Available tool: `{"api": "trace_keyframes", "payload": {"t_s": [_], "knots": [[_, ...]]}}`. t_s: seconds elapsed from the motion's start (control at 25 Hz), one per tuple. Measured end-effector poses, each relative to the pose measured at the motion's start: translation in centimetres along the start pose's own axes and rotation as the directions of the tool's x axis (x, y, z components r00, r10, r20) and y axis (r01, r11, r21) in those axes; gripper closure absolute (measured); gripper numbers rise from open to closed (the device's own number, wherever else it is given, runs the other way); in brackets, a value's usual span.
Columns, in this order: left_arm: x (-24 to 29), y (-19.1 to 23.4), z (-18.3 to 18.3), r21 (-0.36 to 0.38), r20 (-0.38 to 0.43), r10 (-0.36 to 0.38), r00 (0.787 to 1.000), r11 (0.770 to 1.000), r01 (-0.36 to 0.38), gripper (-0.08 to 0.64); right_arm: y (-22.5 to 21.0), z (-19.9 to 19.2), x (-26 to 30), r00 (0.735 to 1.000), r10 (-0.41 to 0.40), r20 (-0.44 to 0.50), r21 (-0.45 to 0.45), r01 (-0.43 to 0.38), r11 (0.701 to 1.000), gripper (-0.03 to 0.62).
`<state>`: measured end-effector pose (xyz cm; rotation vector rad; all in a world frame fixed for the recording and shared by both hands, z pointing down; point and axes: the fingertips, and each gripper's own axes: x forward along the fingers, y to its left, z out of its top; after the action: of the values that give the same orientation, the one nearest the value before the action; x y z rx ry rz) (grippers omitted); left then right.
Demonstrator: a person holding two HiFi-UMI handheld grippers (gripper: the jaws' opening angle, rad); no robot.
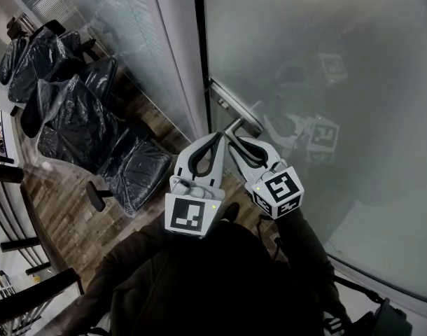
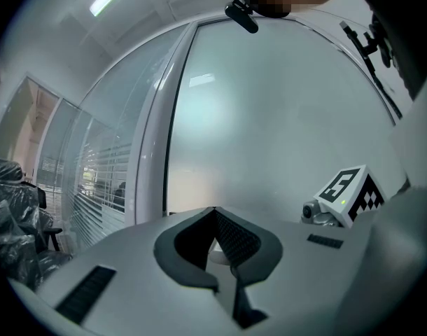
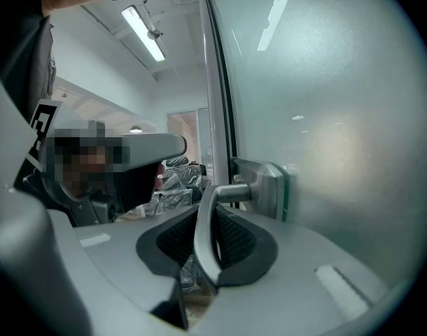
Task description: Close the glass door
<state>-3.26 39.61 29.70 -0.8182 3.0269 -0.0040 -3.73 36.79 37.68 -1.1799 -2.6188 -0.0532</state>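
Note:
The frosted glass door (image 1: 325,82) fills the right of the head view, and its metal lever handle (image 1: 236,126) sticks out near the door's edge. My right gripper (image 1: 236,144) is shut on that lever. In the right gripper view the lever (image 3: 224,193) runs down between the dark pads (image 3: 234,236) from its mounting plate (image 3: 266,184). My left gripper (image 1: 217,138) sits just left of the handle, shut, with its tips together and nothing in them. In the left gripper view the left gripper (image 2: 213,212) points at the door glass (image 2: 269,117).
The white door frame (image 1: 178,47) stands just left of the door's edge, with a frosted glass partition (image 1: 122,33) beyond it. Several chairs wrapped in black plastic (image 1: 80,117) crowd the wooden floor (image 1: 59,215) at left. A person's dark sleeves (image 1: 199,278) fill the bottom.

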Motion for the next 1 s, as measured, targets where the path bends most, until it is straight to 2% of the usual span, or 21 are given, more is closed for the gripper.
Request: {"api": "trace_keyframes", "payload": {"t_s": [0.52,1.0], "knots": [[0.25,-0.26,0.36,0.011,-0.001,0.009,1.0,1.0,-0.009,0.563,0.64,0.1,-0.19,1.0,0.02,-0.005,-0.01,-0.02,1.0,0.531],[-0.1,0.38,0.94,0.022,0.014,0.019,1.0,1.0,-0.02,0.563,0.49,0.07,-0.05,1.0,0.002,-0.01,-0.03,-0.003,1.0,0.526]]}}
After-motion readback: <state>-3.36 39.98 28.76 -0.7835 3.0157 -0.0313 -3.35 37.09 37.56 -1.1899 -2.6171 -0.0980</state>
